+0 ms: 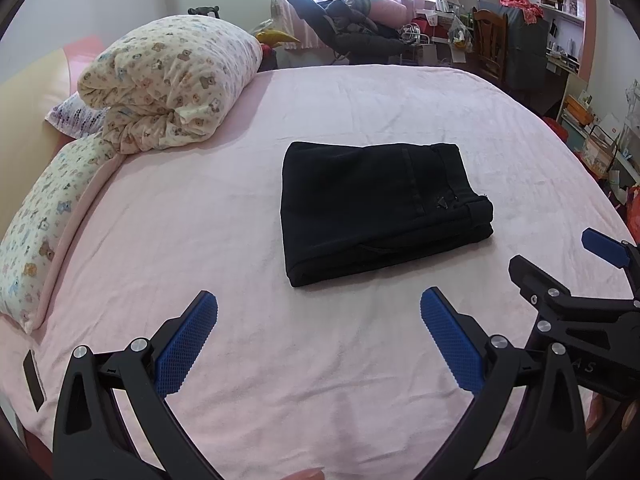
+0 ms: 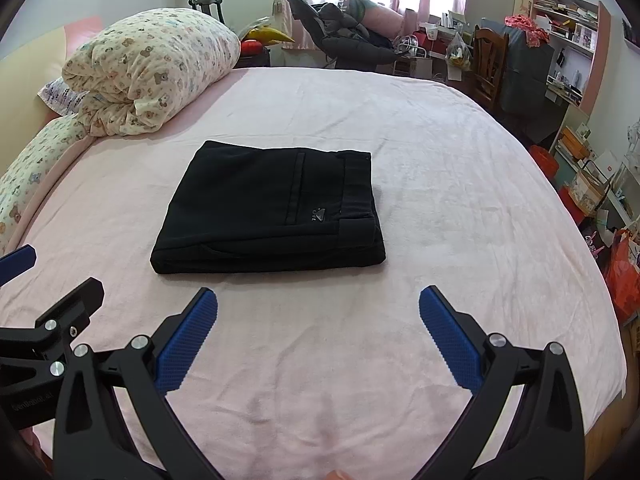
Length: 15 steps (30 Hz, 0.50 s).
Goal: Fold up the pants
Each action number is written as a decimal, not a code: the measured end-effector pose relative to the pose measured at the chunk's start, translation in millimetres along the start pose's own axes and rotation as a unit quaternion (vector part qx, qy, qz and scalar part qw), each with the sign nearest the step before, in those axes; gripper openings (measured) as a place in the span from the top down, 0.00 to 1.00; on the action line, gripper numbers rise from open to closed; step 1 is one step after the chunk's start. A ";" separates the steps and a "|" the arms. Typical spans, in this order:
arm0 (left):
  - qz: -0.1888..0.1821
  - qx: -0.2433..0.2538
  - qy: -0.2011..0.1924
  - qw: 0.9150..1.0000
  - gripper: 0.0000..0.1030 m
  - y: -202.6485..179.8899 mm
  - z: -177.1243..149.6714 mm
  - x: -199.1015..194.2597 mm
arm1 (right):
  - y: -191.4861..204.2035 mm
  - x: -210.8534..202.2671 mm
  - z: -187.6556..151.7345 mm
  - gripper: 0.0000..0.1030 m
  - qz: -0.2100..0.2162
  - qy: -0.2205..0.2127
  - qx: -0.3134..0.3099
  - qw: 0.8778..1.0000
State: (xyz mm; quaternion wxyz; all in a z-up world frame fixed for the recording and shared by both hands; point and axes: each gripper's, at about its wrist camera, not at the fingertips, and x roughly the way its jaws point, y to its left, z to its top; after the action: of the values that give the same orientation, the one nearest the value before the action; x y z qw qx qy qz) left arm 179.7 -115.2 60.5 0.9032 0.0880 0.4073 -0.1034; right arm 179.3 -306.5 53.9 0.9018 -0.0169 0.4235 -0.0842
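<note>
I see the pants (image 2: 268, 208) lying on the bed (image 2: 440, 152) as a compact folded rectangle, ahead of both sets of fingers and touched by neither. Its long axis runs left to right, waistband at the right end. The left gripper (image 1: 318, 342) and right gripper (image 2: 318, 340) both have fingers spread wide and empty. I judge the right gripper slightly nearer; the fold looks complete.

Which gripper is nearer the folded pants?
Roughly equal; the left looks marginally nearer. Left gripper sits open, short of the black pants, toward their left side; right gripper sits open, short of their right corner. Neither touches them.
</note>
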 end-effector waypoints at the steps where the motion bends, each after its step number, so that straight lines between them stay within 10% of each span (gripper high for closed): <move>1: 0.001 -0.001 -0.001 1.000 0.01 -0.5 -0.1 -1.0 | 0.2 0.2 -0.5 0.02 0.000 0.000 0.000 1.000; 15: 0.016 -0.004 0.010 1.000 0.01 9.6 1.4 10.1 | 0.2 2.2 0.1 0.02 -0.005 0.001 0.002 1.000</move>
State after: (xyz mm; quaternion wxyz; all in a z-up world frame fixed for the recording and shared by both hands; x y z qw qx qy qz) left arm 189.7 -107.4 54.5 0.9008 0.0922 0.4154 -0.0865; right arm 180.8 -306.6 52.2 0.9010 -0.0174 0.4242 -0.0897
